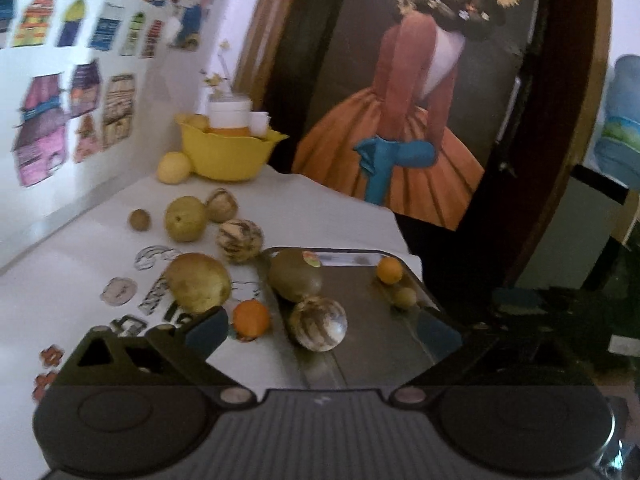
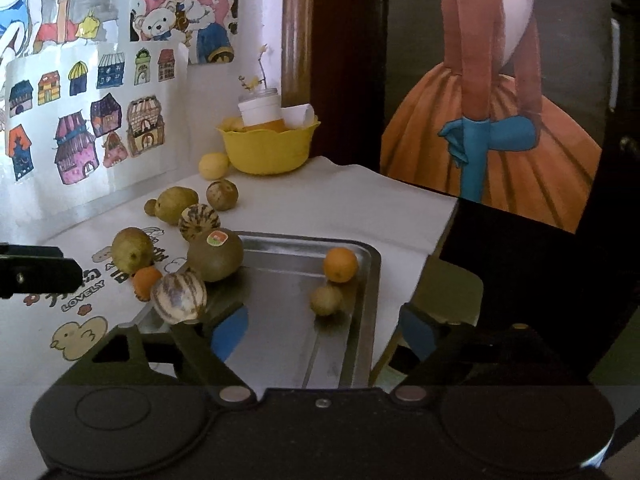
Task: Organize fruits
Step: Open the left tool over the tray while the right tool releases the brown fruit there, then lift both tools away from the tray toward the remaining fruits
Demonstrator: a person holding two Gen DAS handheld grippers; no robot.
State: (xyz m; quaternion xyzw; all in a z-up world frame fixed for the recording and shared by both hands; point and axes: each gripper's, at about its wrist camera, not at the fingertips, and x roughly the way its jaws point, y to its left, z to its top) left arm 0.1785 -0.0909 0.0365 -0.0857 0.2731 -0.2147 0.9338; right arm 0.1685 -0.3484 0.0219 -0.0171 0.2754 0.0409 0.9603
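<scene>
A metal tray [image 1: 368,320] [image 2: 280,320] lies on the white table. In it sit a striped melon [image 1: 318,323] [image 2: 179,297], a brown kiwi with a sticker [image 1: 295,275] [image 2: 215,255], a small orange [image 1: 389,270] [image 2: 340,264] and a small brownish fruit [image 1: 405,297] [image 2: 326,299]. On the table beside the tray lie a small orange [image 1: 251,319] [image 2: 146,281], a pear [image 1: 198,282] [image 2: 132,250] and several more fruits behind. My left gripper [image 1: 320,336] is open above the tray, empty. My right gripper [image 2: 324,330] is open over the tray's near end, empty.
A yellow bowl [image 1: 228,152] [image 2: 268,148] with a white jar stands at the table's back, a lemon [image 1: 173,167] [image 2: 214,165] beside it. Drawings cover the wall on the left. A dark-framed painting stands at the right, past the table's edge.
</scene>
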